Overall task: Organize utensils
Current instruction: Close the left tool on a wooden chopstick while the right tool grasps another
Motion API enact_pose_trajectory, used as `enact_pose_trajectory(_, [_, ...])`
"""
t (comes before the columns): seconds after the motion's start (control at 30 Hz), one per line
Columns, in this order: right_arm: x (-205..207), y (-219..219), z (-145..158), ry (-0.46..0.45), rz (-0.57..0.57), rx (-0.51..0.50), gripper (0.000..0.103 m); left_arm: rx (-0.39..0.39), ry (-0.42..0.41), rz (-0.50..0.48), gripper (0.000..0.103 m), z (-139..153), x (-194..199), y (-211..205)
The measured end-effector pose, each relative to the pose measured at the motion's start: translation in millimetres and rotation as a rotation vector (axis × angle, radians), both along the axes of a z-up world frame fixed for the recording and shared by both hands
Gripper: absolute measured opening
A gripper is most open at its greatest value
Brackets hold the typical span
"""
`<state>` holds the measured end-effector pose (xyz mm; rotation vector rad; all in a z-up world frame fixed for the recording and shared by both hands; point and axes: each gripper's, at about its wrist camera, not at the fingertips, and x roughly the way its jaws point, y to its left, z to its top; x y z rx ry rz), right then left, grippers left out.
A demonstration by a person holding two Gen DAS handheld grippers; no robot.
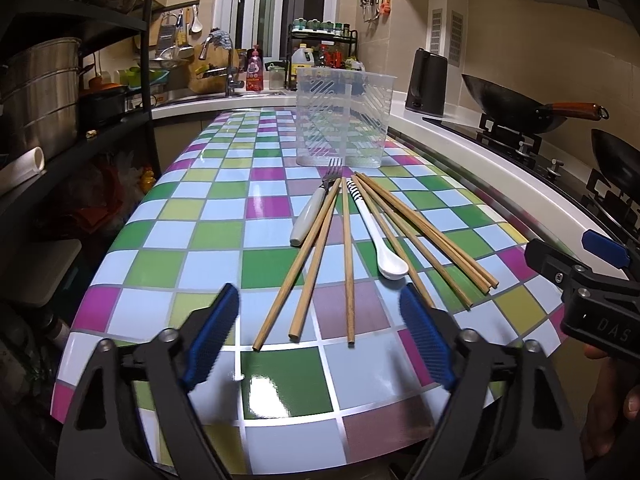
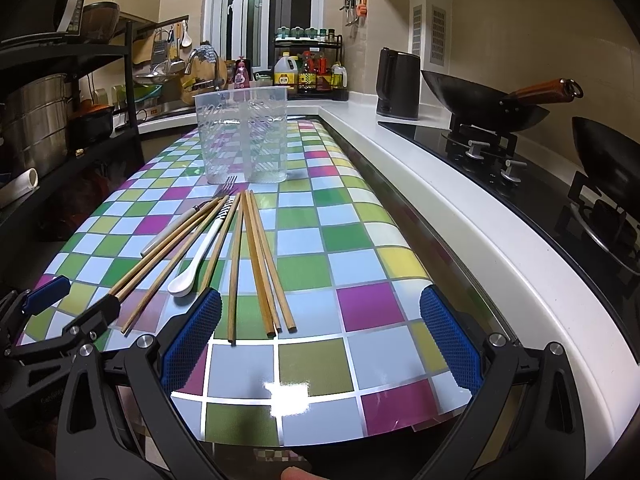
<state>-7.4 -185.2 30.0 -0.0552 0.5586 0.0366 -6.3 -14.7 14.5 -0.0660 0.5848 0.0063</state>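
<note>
A fan of long wooden chopsticks (image 1: 316, 256) lies mid-desk with a white ceramic spoon (image 1: 384, 236) among them and a white-handled metal fork (image 1: 316, 208) at their eleven o'clock. Just past them, at twelve o'clock, stands a clear plastic divided utensil holder (image 1: 344, 120). All rest on the desk's glossy multicoloured checkered cover (image 1: 192, 240). The left gripper (image 1: 320, 336) hovers parted, nothing between its blue pads; the right gripper (image 2: 320, 340), at three o'clock, gapes wide and empty.

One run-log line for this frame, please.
stage: not started | left gripper: open, empty | right gripper: open, empty | chopsticks, fork, spoon: on table | holder: empty
</note>
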Motion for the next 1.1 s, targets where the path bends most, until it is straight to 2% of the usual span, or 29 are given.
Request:
enact_pose_trajectory(0.1, [2.4, -3.8, -1.0, -0.003, -0.005, 0.008, 0.096, -0.016, 0.020, 0.008, 0.060, -3.9, 1.0, 7.3])
enact_pose_trajectory(0.17, [7.2, -9.2, -3.4, 0.007, -0.015, 0.029, 0.081, -0.029, 0.043, 0.010, 0.052, -7.1, 3.2, 11.2])
enact_pose_trajectory(0.2, [11.5, -12.8, -5.6, 0.022, -0.025, 0.045, 0.078, -0.027, 0.058, 0.013, 0.045, -9.0, 5.4, 12.0])
enact_pose_trajectory(0.27, [19.6, -18.6, -10.7, 0.051, -0.021, 0.083, 0.061, -0.035, 0.074, 0.022, 0.037, -12.7, 6.7, 16.8])
enact_pose_trajectory(0.33, [27.2, -20.7, -16.0, 0.068, -0.018, 0.094, 0.052, -0.050, 0.072, 0.049, 0.027, -12.8, 8.2, 25.1])
enact_pose_trajectory(0.43, [39.0, -18.0, -24.1, 0.111, 0.029, 0.123, 0.043, -0.093, 0.074, 0.075, 0.023, -13.5, 11.2, 39.1])
enact_pose_trajectory(0.6, [51.3, -6.7, -35.9, 0.154, 0.079, 0.099, 0.042, -0.150, 0.114, 0.078, 0.022, -23.0, 19.8, 48.4])
enact_pose_trajectory(0.67, [54.4, -4.0, -41.7, 0.173, 0.089, 0.091, 0.038, -0.139, 0.121, 0.062, 0.022, -25.4, 21.6, 45.1])
enact_pose_trajectory(0.77, [54.3, -5.3, -45.4, 0.178, 0.098, 0.096, 0.033, -0.102, 0.129, 0.063, 0.017, -27.2, 22.5, 41.7])
enact_pose_trajectory(0.87, [53.7, -2.8, -45.9, 0.187, 0.126, 0.101, 0.022, -0.089, 0.130, 0.052, 0.012, -27.5, 21.3, 38.9])
enact_pose_trajectory(1.0, [47.9, 9.1, -48.6, 0.193, 0.179, 0.055, 0.021, -0.076, 0.133, 0.003, 0.010, -27.8, 19.4, 29.8])
enact_pose_trajectory(1.1, [47.0, 8.2, -49.5, 0.197, 0.176, 0.051, 0.019, -0.073, 0.136, -0.001, 0.009, -27.8, 18.7, 30.1])
